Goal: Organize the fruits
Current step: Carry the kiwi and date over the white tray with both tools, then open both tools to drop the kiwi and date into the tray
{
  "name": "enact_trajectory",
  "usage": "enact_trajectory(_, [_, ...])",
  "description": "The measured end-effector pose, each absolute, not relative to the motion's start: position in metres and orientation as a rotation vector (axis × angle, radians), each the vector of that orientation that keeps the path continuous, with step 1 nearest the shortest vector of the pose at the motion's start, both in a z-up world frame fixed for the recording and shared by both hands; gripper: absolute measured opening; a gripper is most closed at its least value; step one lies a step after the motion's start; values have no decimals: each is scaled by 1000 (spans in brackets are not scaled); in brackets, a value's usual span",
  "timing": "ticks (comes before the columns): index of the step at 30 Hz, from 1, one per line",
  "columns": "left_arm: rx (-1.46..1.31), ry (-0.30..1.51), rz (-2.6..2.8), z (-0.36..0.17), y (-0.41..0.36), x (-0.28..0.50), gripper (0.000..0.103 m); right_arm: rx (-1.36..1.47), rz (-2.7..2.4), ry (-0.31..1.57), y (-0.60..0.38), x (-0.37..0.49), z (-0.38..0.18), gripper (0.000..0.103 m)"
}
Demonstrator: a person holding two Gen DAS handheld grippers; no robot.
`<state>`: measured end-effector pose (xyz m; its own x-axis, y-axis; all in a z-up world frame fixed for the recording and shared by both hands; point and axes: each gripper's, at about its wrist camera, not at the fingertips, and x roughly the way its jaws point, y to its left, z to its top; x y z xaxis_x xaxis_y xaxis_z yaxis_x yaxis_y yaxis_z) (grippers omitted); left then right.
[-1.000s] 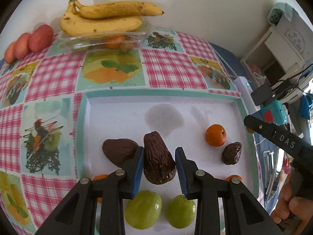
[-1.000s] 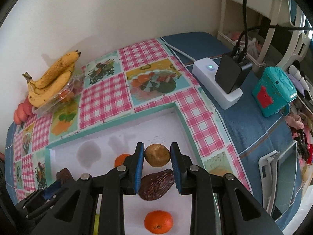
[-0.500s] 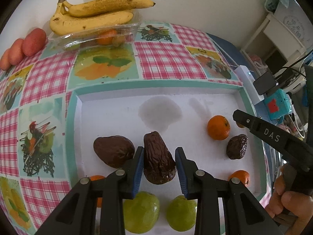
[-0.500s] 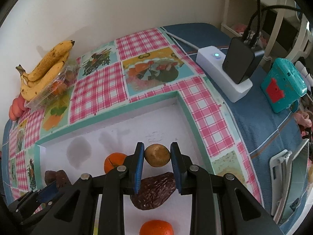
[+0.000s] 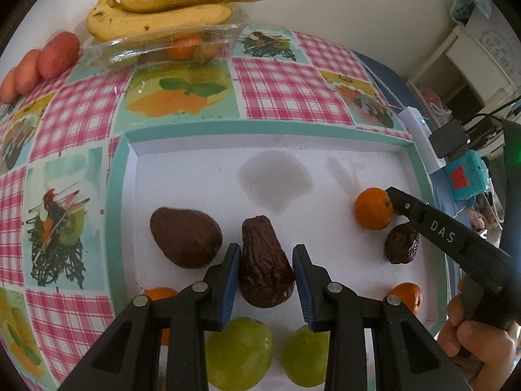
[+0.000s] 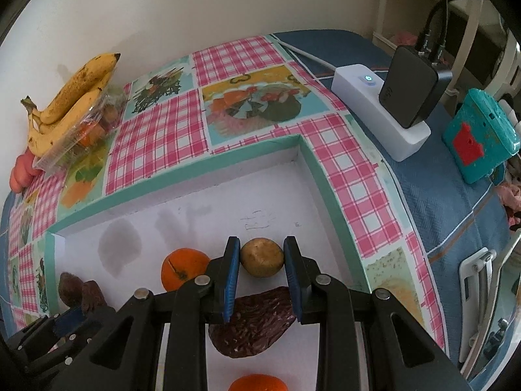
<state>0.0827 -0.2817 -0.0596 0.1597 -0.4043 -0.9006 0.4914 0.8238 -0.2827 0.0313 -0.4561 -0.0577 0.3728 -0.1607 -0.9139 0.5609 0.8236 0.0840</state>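
Left wrist view, from left to right: a smooth dark avocado (image 5: 185, 238) lies on the white tray (image 5: 195, 169) just beside the left gripper (image 5: 266, 282), whose blue-padded fingers pinch a wrinkled dark avocado (image 5: 265, 267) above two green fruits (image 5: 239, 353), while a mandarin (image 5: 373, 208) sits farther right at the tip of the right gripper, held in a person's hand (image 5: 472, 342). Right wrist view, from left to right: the mandarin (image 6: 184, 272) lies just left of the right gripper (image 6: 262, 277), whose fingers clamp a small round brown fruit (image 6: 262, 257) over another wrinkled dark fruit (image 6: 252, 322) lying on the tray.
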Motion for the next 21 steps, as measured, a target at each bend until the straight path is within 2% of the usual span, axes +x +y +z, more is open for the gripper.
enact_trajectory(9, [87,1267,-636,-59,-282,83,36,392,-476,1116,-455,33,-58,29])
enact_trajectory(12, [95,1264,-629,-56,-281,84,37,385,-482,1125,-457,34,-58,32])
enact_trajectory(15, [94,1260,-635,-51,-280,83,46,384,-486,1126,-458,32,-58,42])
enact_trajectory(21, [94,1245,-661,-36,-281,81,55,366,-490,1119,-455,30,-49,43])
